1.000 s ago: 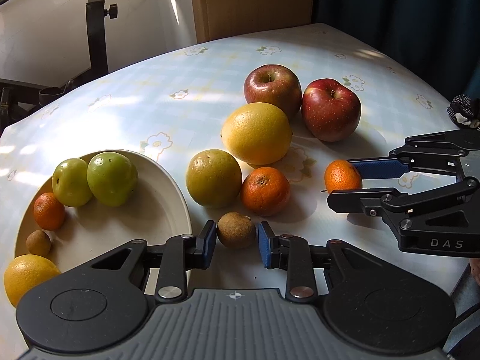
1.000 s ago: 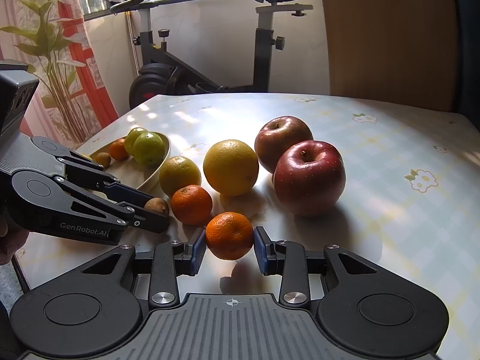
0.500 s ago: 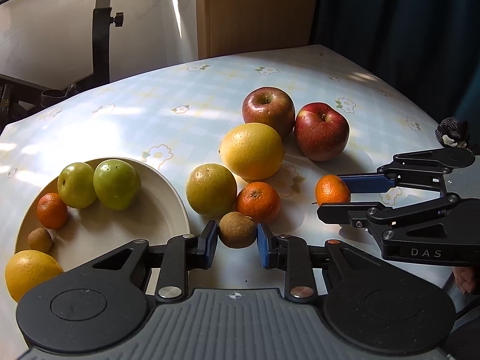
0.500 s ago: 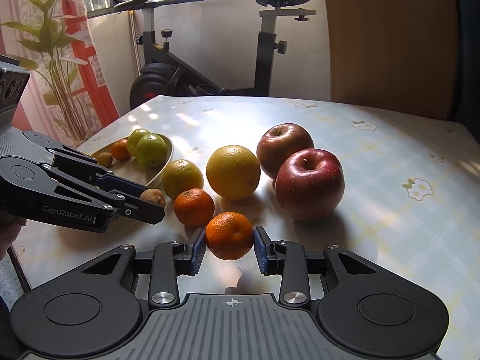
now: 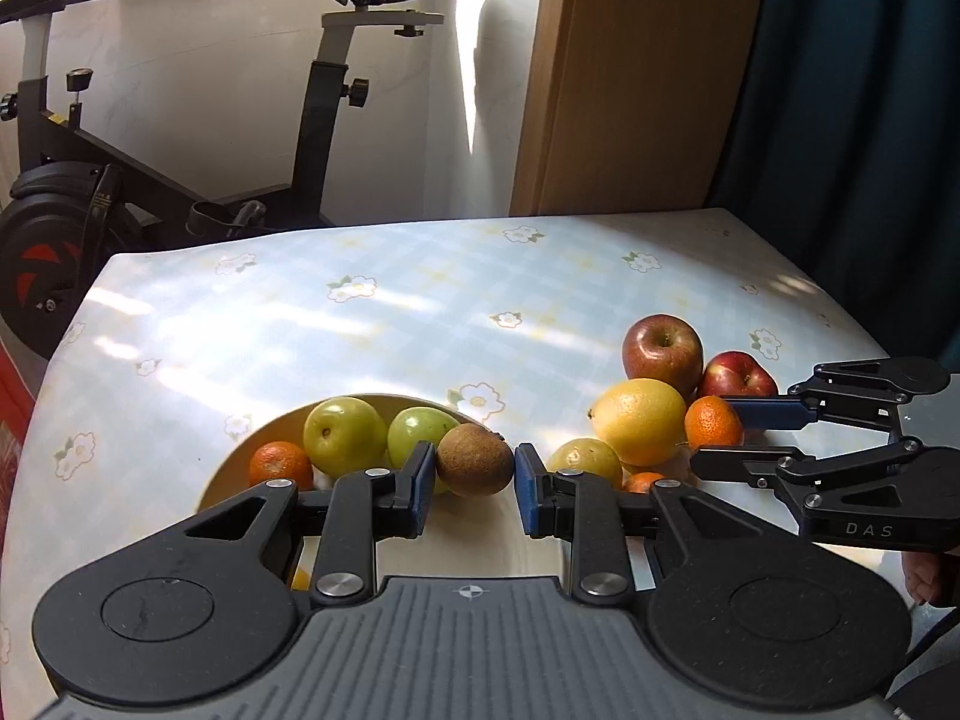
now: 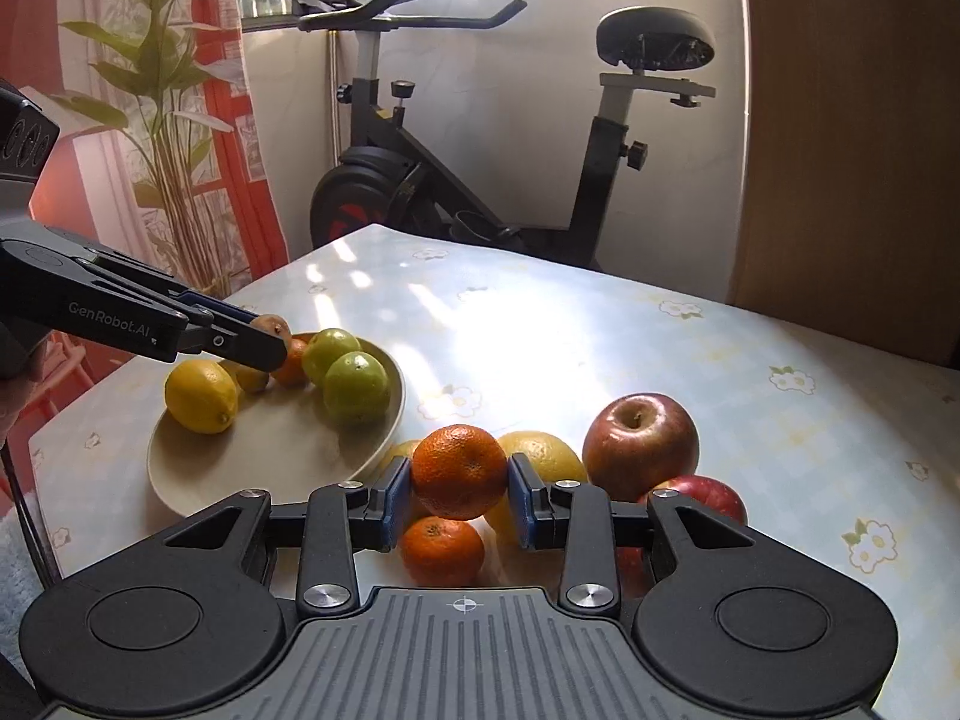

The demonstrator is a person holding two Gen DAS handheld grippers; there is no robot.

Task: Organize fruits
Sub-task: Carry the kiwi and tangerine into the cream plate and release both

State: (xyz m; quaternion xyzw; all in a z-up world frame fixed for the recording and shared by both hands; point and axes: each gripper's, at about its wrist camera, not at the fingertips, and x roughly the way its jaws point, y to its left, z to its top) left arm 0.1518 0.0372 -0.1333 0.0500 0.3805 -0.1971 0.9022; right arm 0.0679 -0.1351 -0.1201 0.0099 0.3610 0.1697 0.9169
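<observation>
My left gripper (image 5: pixel 471 471) is shut on a brown kiwi (image 5: pixel 474 459), held in the air above the cream plate (image 6: pixel 264 450). The plate holds two green apples (image 6: pixel 354 387), a lemon (image 6: pixel 201 396), a small mandarin (image 5: pixel 281 465) and another kiwi (image 6: pixel 252 378). My right gripper (image 6: pixel 459 489) is shut on an orange mandarin (image 6: pixel 459 471), lifted over the fruit pile. On the table below lie another mandarin (image 6: pixel 441 549), a yellow grapefruit (image 5: pixel 639 420), a yellowish orange (image 5: pixel 585 462) and two red apples (image 6: pixel 639 444). The right gripper shows in the left wrist view (image 5: pixel 714 438), the left gripper in the right wrist view (image 6: pixel 270 339).
The table wears a pale floral cloth (image 5: pixel 420 312). An exercise bike (image 6: pixel 480 180) stands behind it, a potted plant (image 6: pixel 162 120) and red curtain at the left, a wooden panel (image 5: pixel 630 78) and dark curtain at the back right. A hand (image 5: pixel 921 576) shows at the right edge.
Both grippers have risen off the table with their fruit. The left one has carried the kiwi left, over the plate; the right one has lifted the mandarin above the pile.
</observation>
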